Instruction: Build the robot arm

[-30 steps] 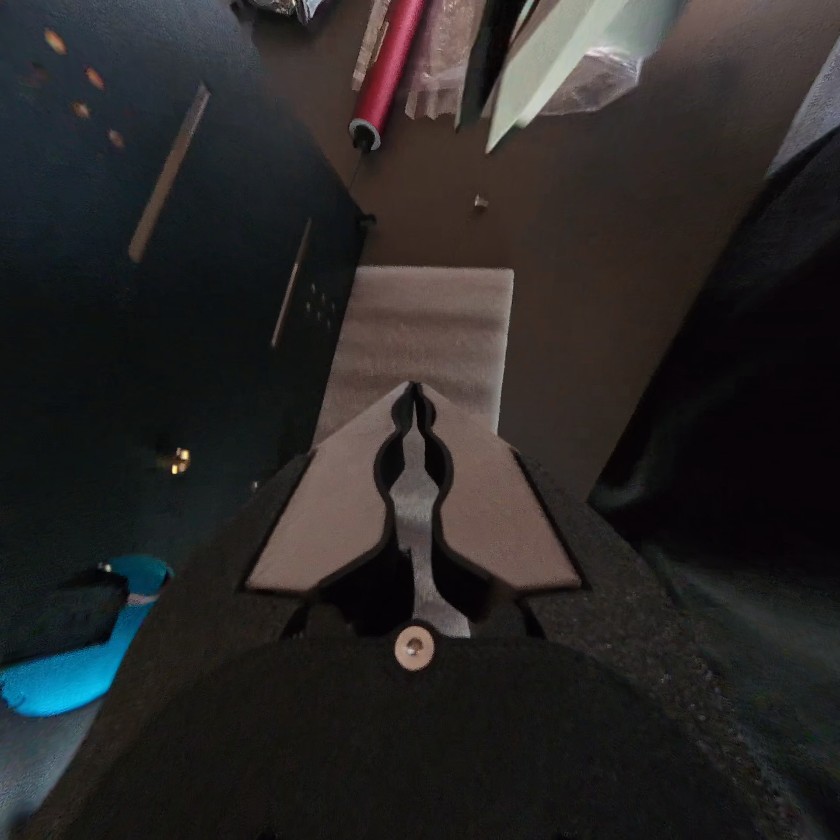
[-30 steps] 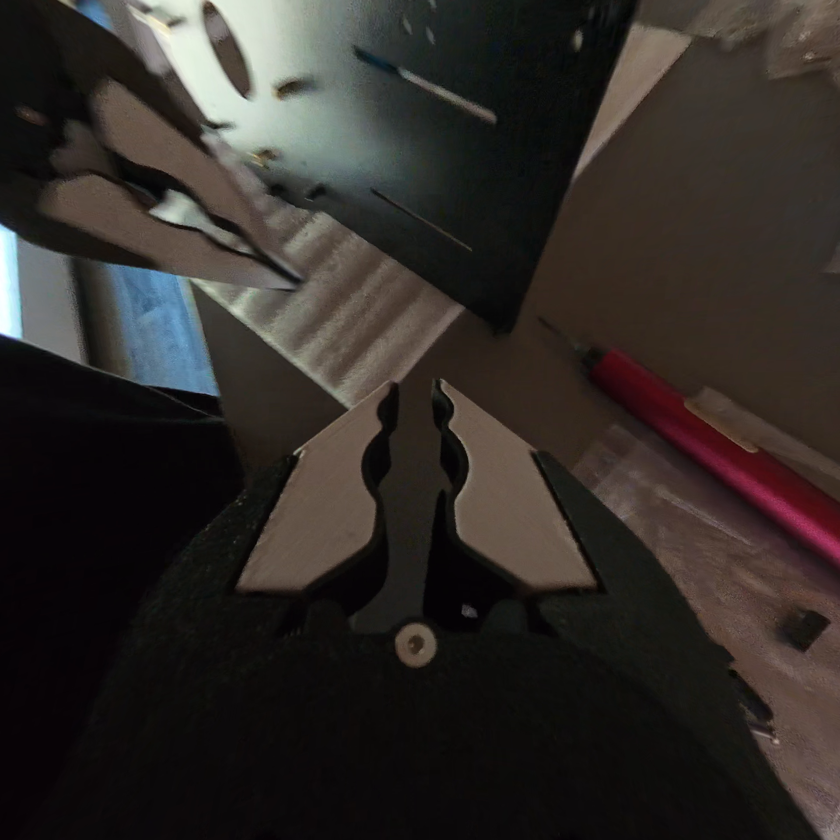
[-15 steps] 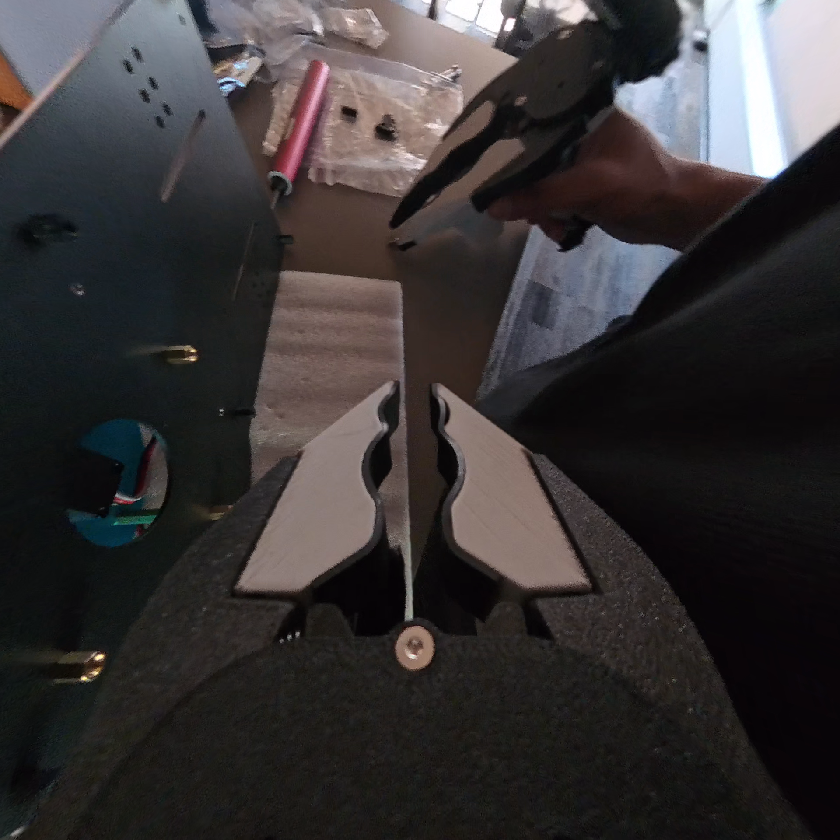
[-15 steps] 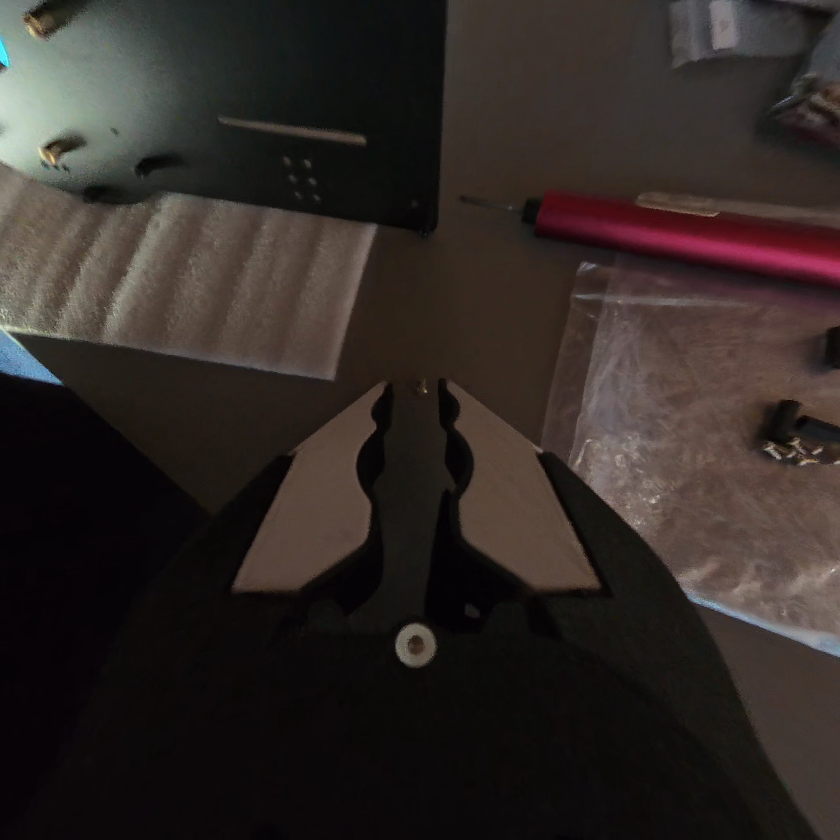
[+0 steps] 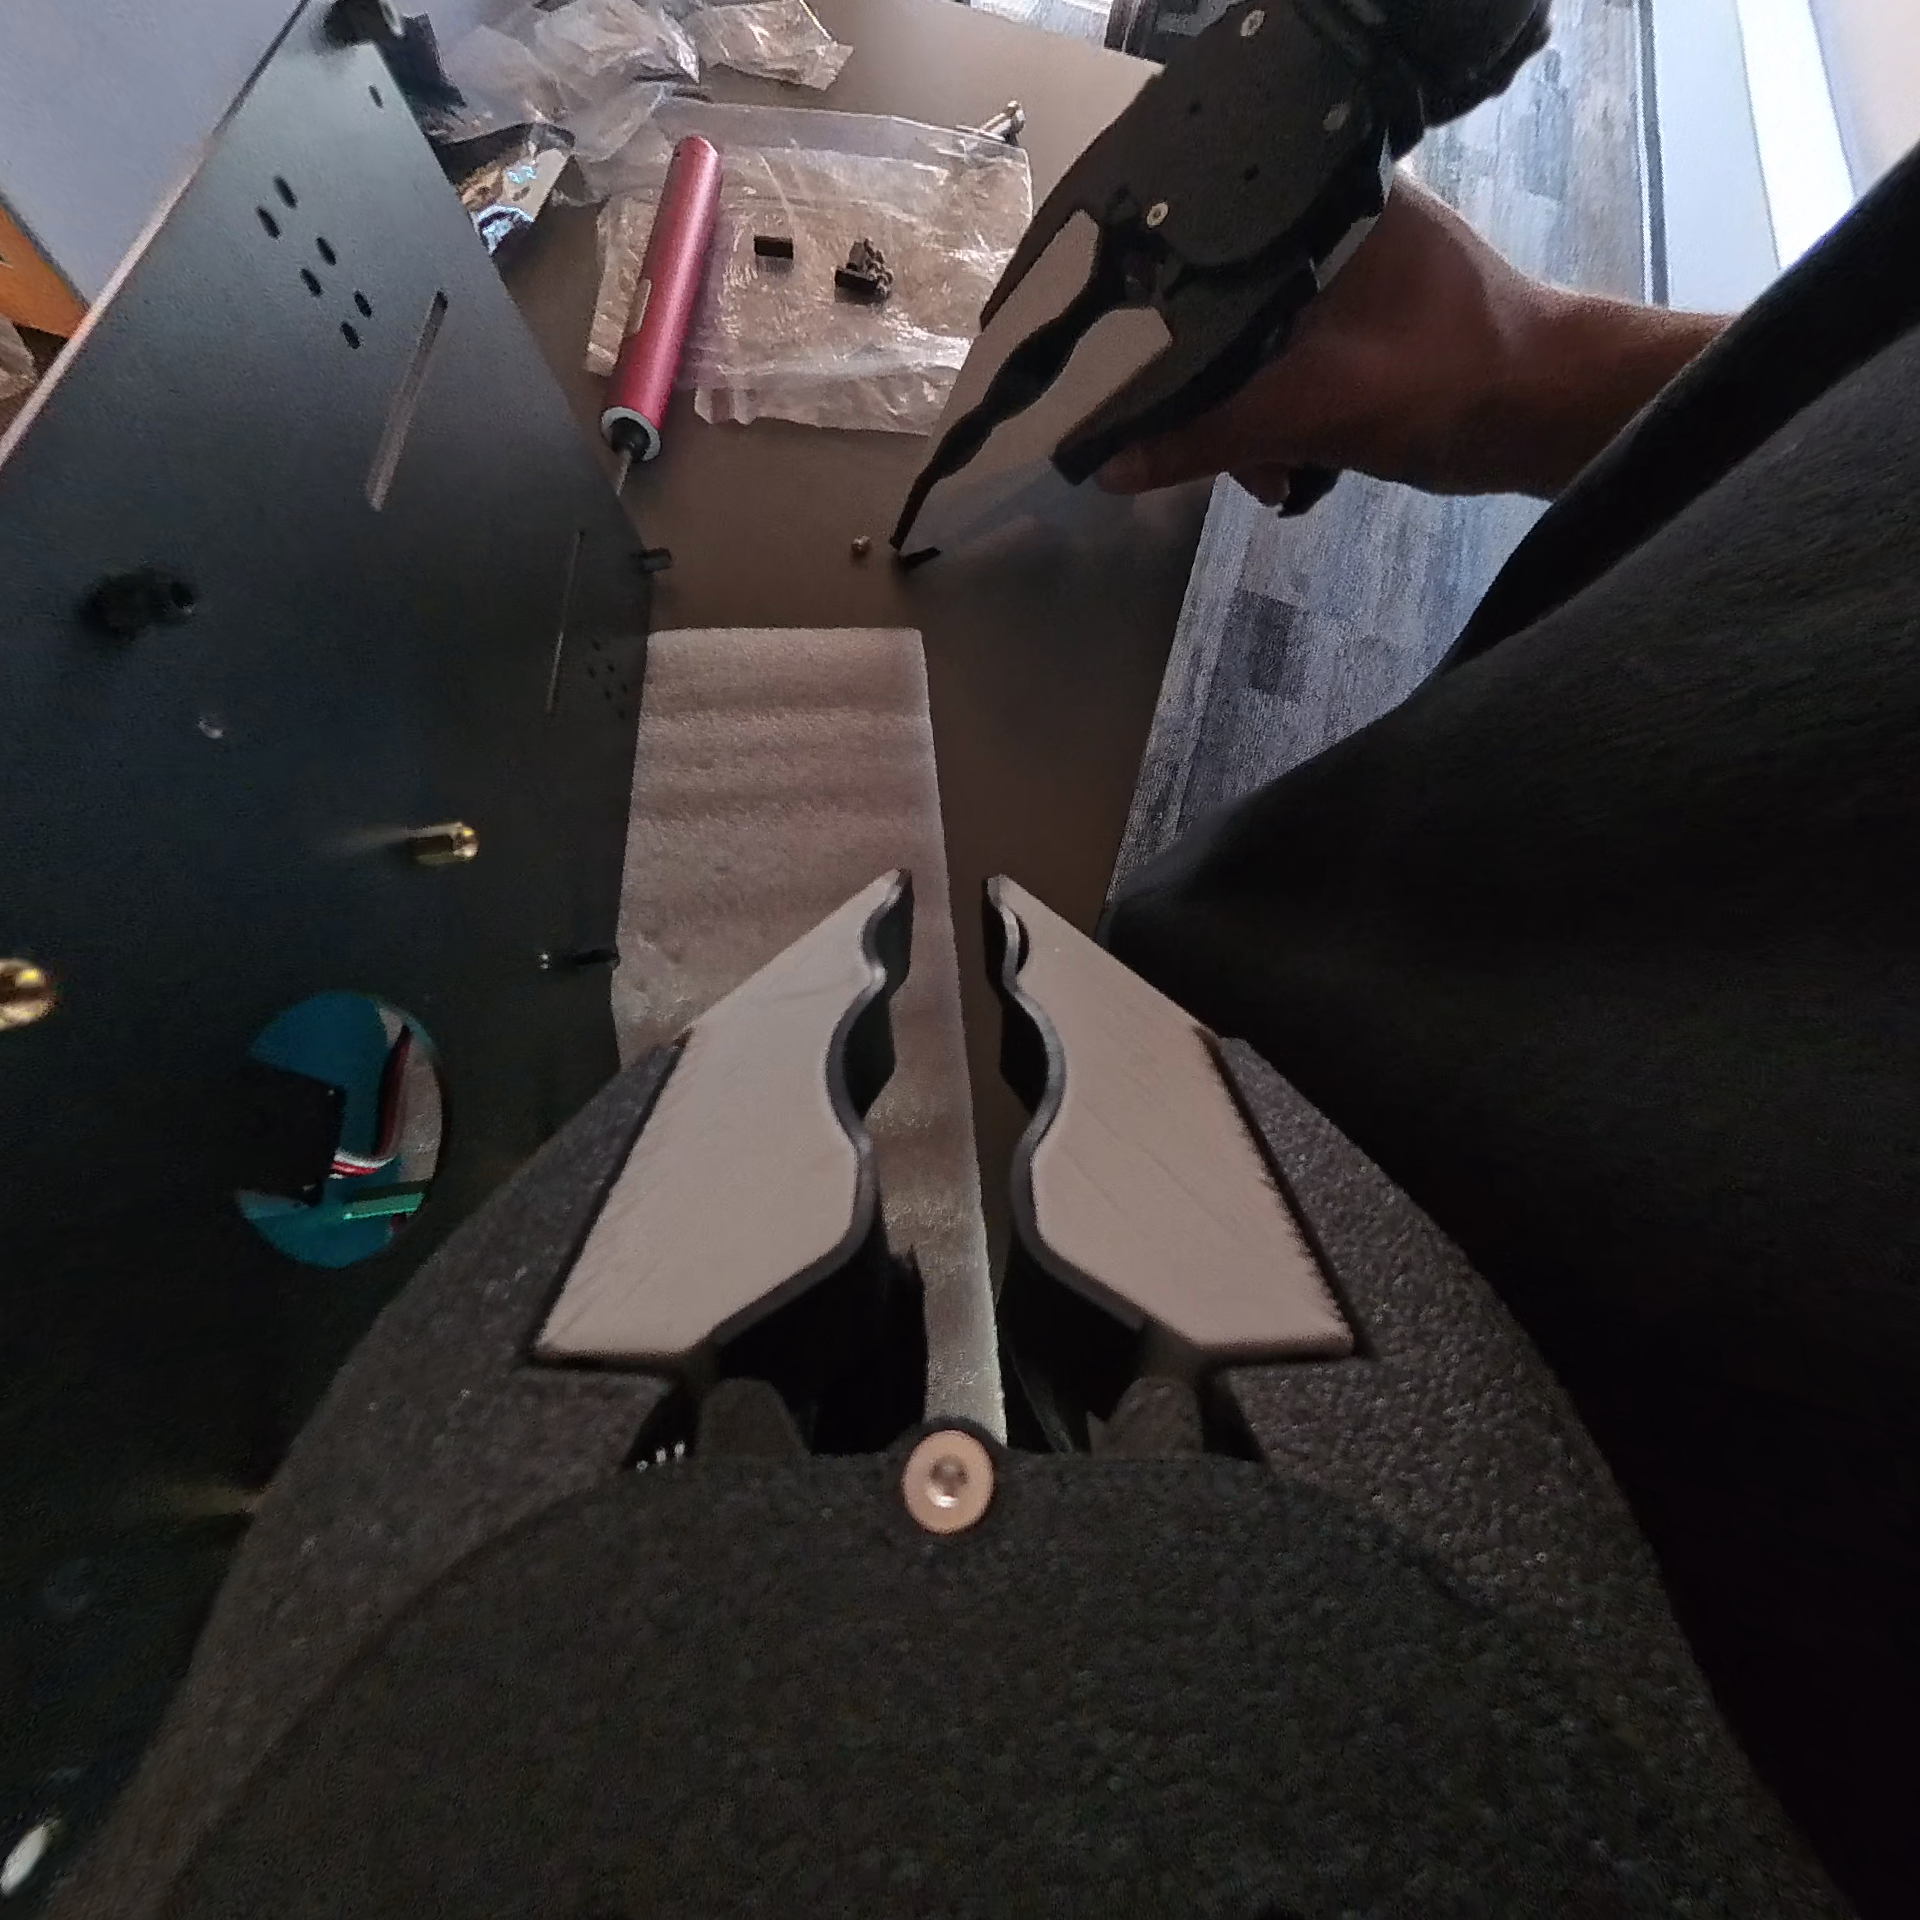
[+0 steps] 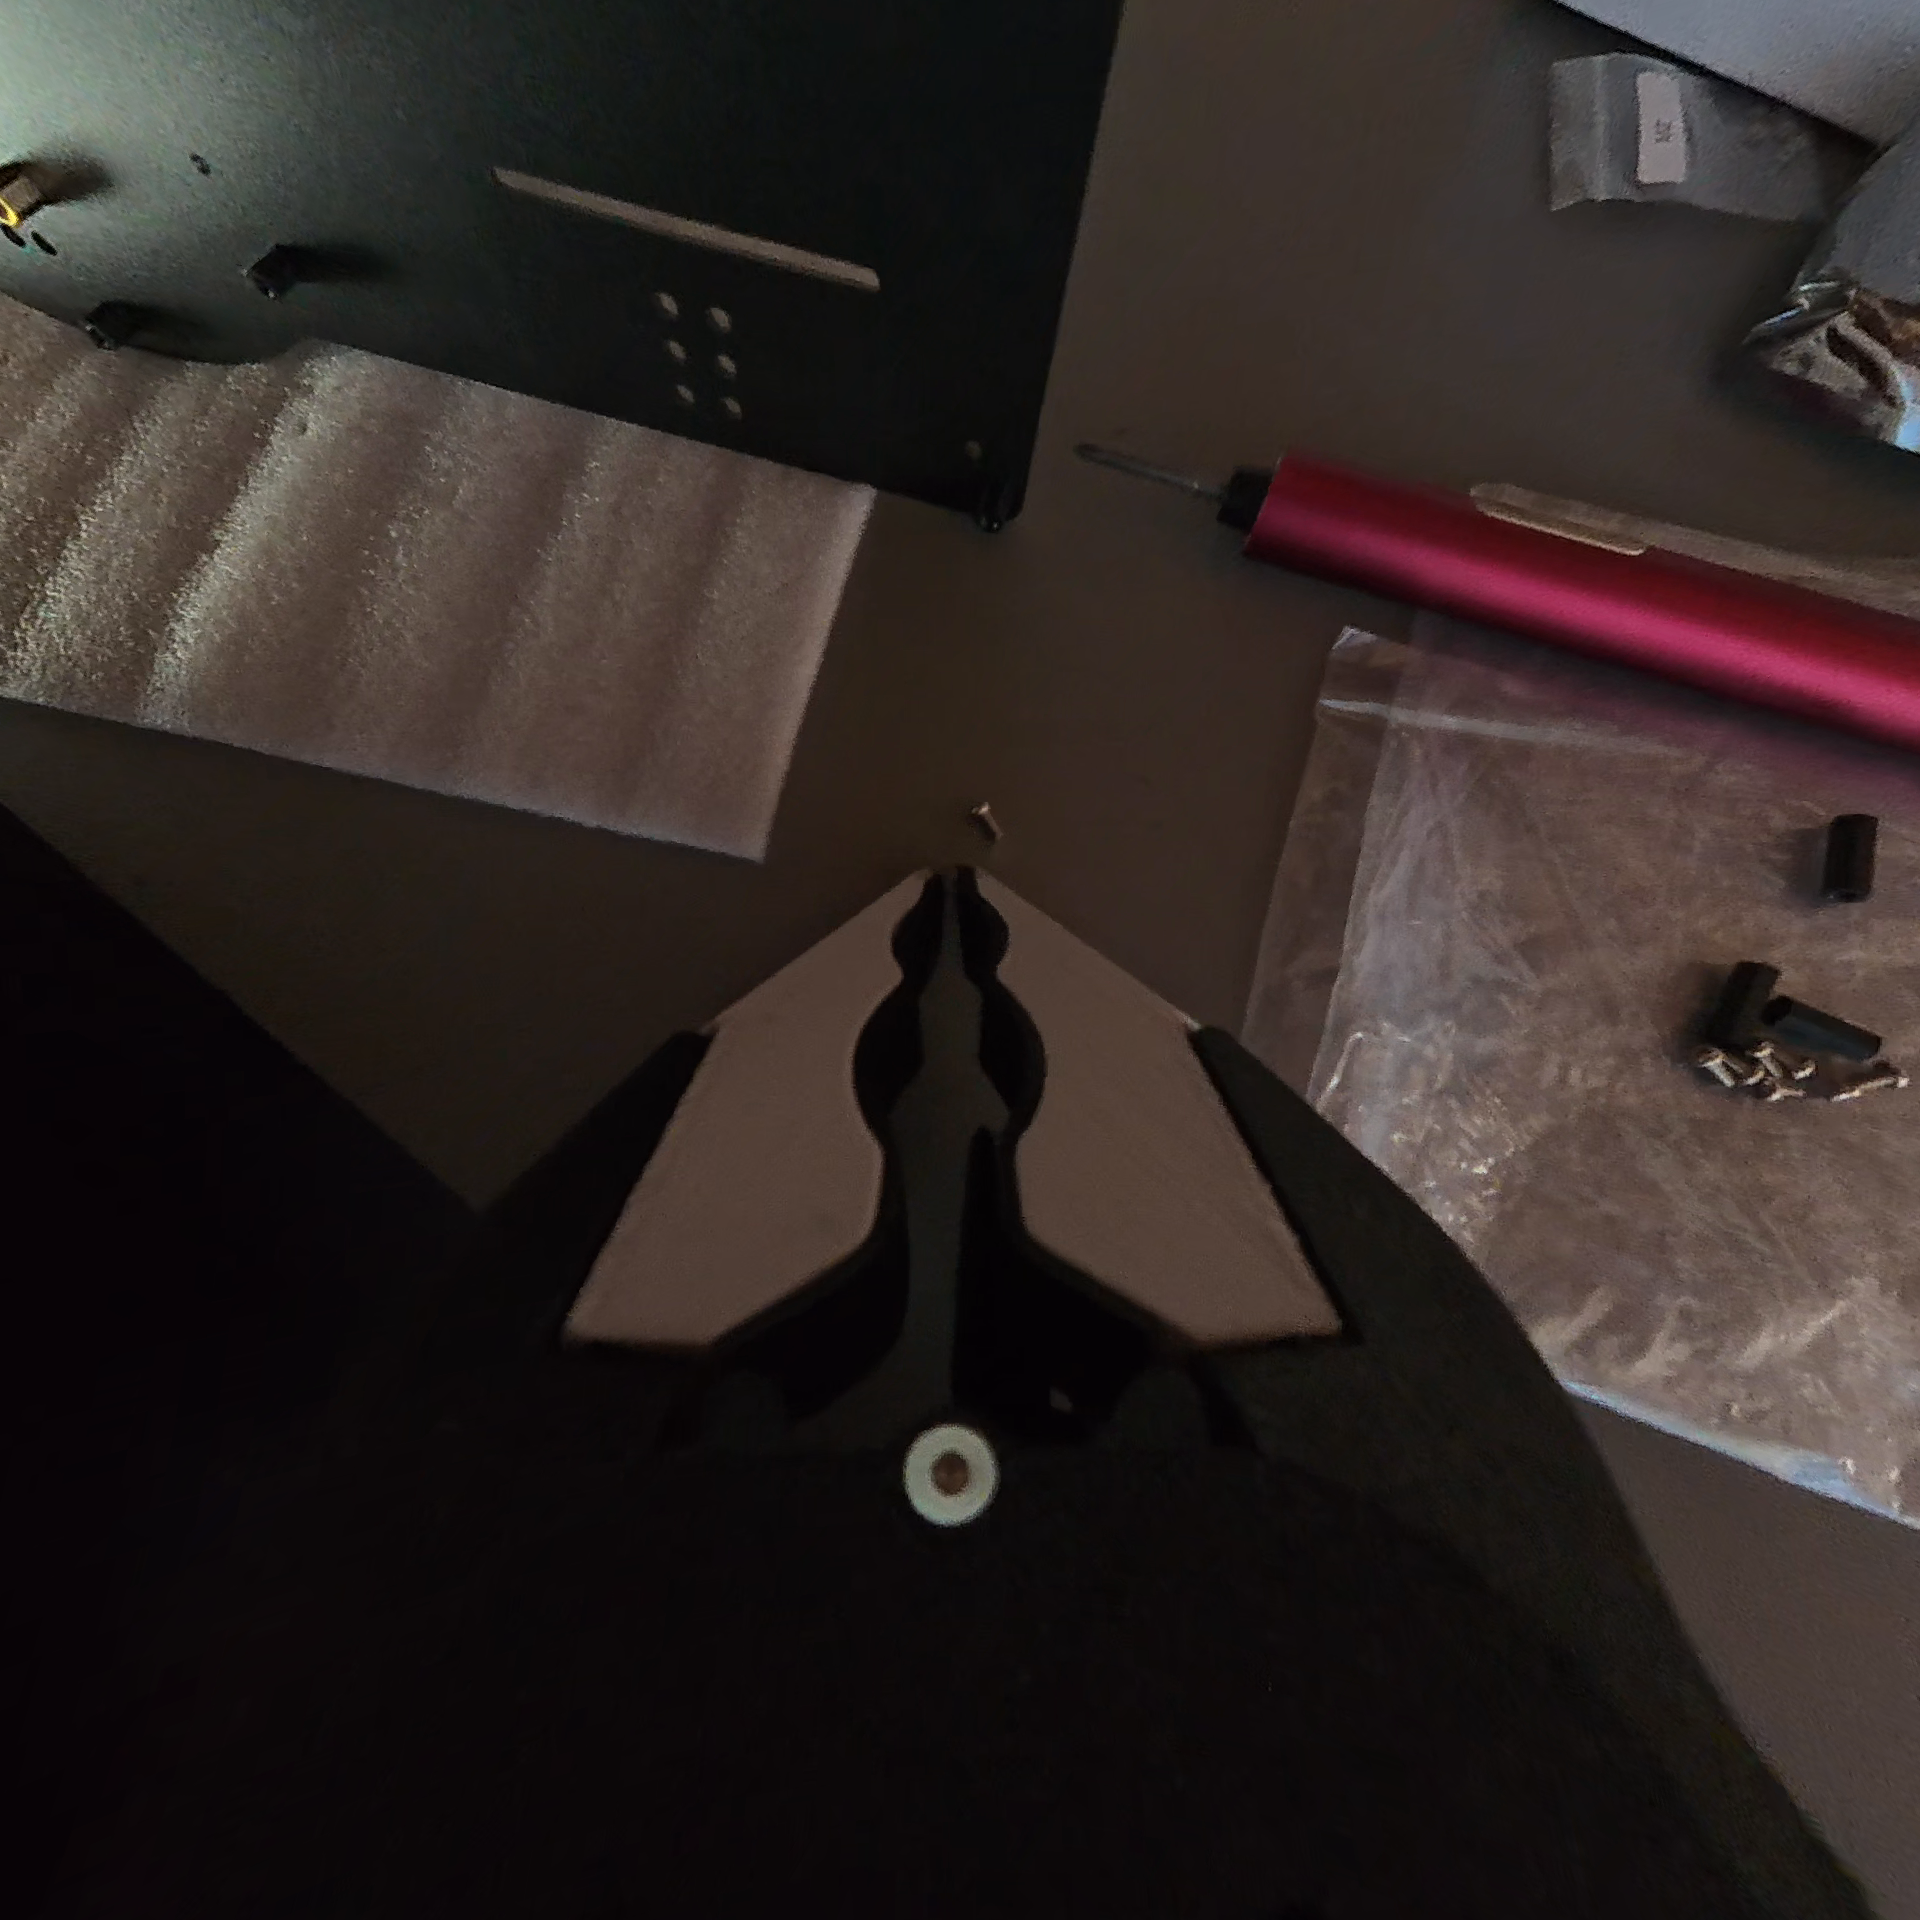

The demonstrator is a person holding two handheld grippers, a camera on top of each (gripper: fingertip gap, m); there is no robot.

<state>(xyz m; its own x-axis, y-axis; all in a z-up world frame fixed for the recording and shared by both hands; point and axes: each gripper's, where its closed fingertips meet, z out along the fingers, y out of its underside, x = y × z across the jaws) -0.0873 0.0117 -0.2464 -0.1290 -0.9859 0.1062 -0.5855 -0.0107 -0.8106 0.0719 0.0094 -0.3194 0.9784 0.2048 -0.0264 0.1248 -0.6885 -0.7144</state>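
Observation:
My left gripper (image 5: 948,888) is open and empty, hovering over the edge of a white foam sheet (image 5: 779,769) beside a black metal panel (image 5: 312,520). My right gripper (image 6: 951,881) is shut with its tips down at the brown table; nothing shows between them. A tiny screw (image 6: 980,823) lies just beyond the tips, apart from them. In the left wrist view the right gripper (image 5: 914,551), held by a hand, points down beside that screw (image 5: 859,545).
A red screwdriver (image 6: 1558,603) lies past the panel corner, also in the left wrist view (image 5: 665,281). A clear plastic bag (image 6: 1558,1195) carries black standoffs (image 6: 1745,1018) and several small screws. The foam sheet (image 6: 416,603) lies under the panel (image 6: 727,125). Dark clothing fills the right. Left tips to right tips: about 20 centimetres. The red screwdriver (image 6: 1558,603) lies around 12 centimetres away from my right fingertips. It turns up in the left wrist view (image 5: 673,317) as well.
My right gripper has closed its jaws and come down close to the tiny screw. My left gripper went from shut to open and tilted up along the foam.

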